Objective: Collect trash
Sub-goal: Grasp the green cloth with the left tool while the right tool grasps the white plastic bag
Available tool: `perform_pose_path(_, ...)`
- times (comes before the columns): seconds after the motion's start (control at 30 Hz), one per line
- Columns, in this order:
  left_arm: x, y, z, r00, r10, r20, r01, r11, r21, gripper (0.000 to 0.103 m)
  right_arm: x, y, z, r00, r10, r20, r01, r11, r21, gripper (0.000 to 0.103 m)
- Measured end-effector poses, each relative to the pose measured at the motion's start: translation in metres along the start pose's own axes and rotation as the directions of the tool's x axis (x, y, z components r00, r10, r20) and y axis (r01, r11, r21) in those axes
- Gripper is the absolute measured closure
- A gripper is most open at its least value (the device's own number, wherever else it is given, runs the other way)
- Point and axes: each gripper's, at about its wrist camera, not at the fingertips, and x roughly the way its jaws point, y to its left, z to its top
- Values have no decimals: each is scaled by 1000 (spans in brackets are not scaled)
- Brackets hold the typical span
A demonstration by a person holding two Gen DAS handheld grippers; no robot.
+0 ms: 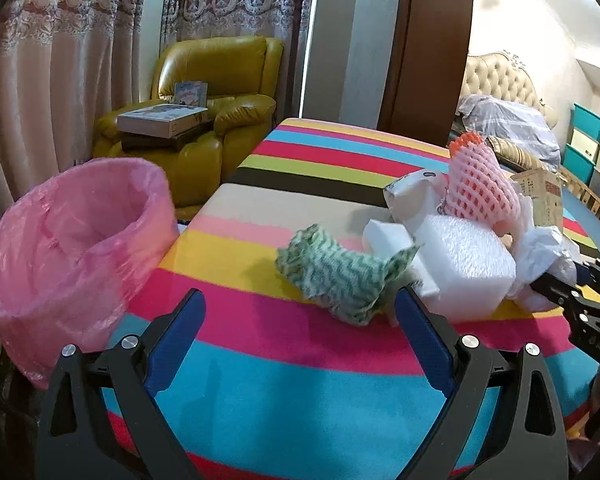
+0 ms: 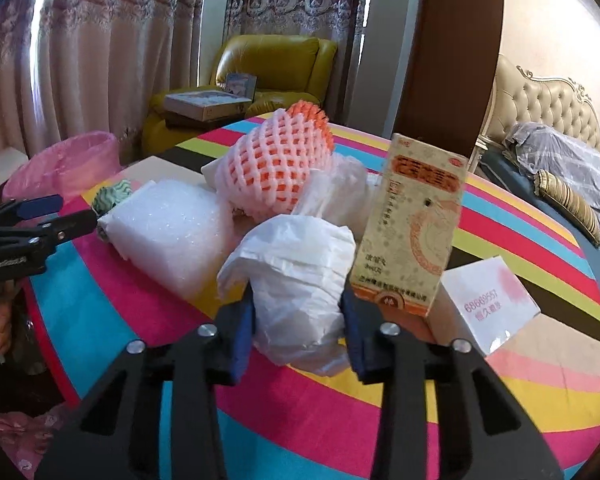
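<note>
Nearest the left gripper (image 1: 298, 312), whose fingers stand wide apart and empty, the crumpled green-and-white cloth (image 1: 342, 276) lies just ahead at about one o'clock, long axis running across the gap, with the pink-lined bin (image 1: 76, 236) off the bench (image 1: 284, 376) edge at ten o'clock. At the right gripper (image 2: 298, 334), the fingers flank the crumpled white paper (image 2: 296, 280) at twelve o'clock, seemingly pressing it, so this hand is nearer. Counted: one cloth, one foam block (image 2: 168, 232), one netted fruit sleeve (image 2: 278, 164), one tall yellow carton (image 2: 412, 224), one small white box (image 2: 488, 304), one bin.
</note>
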Motion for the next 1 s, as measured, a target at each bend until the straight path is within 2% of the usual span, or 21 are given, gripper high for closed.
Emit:
perform_pose_path(0.03, 3, -3, 2, 1000, 7, 0, -7, 1000, 3, 15, -1, -2, -1, 1000, 5, 0, -5, 1000, 6, 67)
perform_pose_path(0.1, 9, -8, 5, 1000, 12, -13, -12, 1000, 5, 23, -2, -4, -2, 1000, 11, 2, -11, 1000, 15, 67)
perform_pose_path(0.27, 38, -23, 11, 994, -39, -106, 42, 999, 19, 55, -3, -6, -4, 1000, 11, 4, -11, 1000, 14, 67)
perform_pose_path(0.37, 40, -34, 10, 995, -40, -88, 45, 997, 55, 69, -6, -8, -5, 1000, 10, 9, -11, 1000, 13, 67)
perform_pose_path(0.57, 21, -39, 4, 996, -85, -30, 87, 994, 63, 71, -7, -6, -6, 1000, 7, 25, -7, 1000, 3, 67)
perform_pose_path(1.0, -7, -36, -6, 998, -62, 27, 59, 995, 86, 71, -25, 2, -7, 996, 32, 86, -33, 999, 19, 67)
